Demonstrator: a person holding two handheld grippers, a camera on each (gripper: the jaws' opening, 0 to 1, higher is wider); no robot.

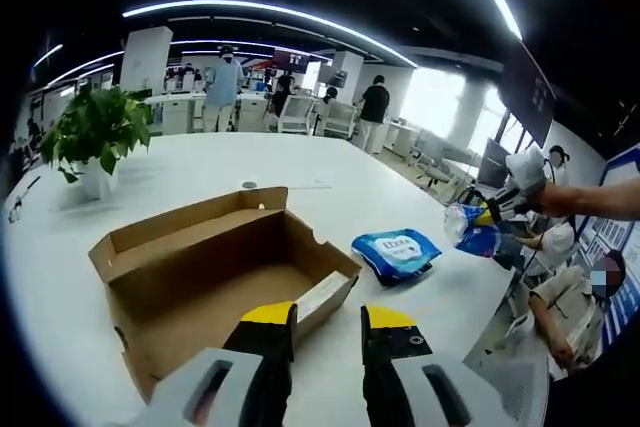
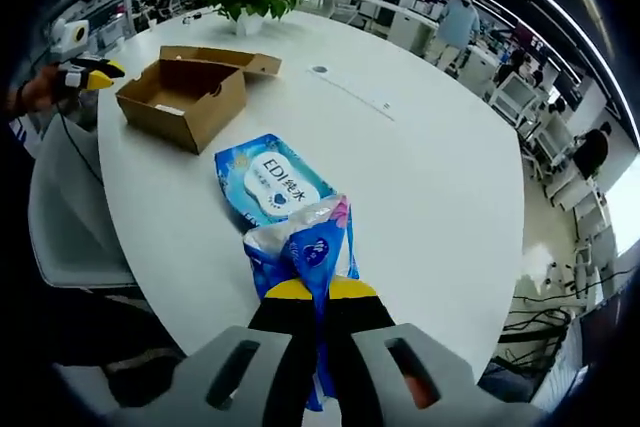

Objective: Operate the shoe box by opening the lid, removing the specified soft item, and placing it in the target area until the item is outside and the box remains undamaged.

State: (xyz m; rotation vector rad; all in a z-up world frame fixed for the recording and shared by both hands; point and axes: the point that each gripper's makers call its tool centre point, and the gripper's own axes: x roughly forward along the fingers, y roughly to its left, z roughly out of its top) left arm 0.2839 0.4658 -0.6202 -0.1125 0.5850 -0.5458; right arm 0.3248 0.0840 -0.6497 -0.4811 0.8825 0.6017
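Observation:
An open cardboard shoe box lies on the white table, its lid flap folded back; the inside looks bare apart from a white strip by the near wall. My left gripper hovers open just in front of the box's near corner, nothing between its yellow-tipped fingers. A blue wet-wipe pack lies on the table right of the box. In the right gripper view, my right gripper is shut on a blue-and-white soft tissue pack, held above the table beside the wet-wipe pack. The box sits farther off.
A potted plant stands at the table's far left. A grey chair sits by the table edge near the box. Several people stand at desks in the background. A small round cap lies beyond the box.

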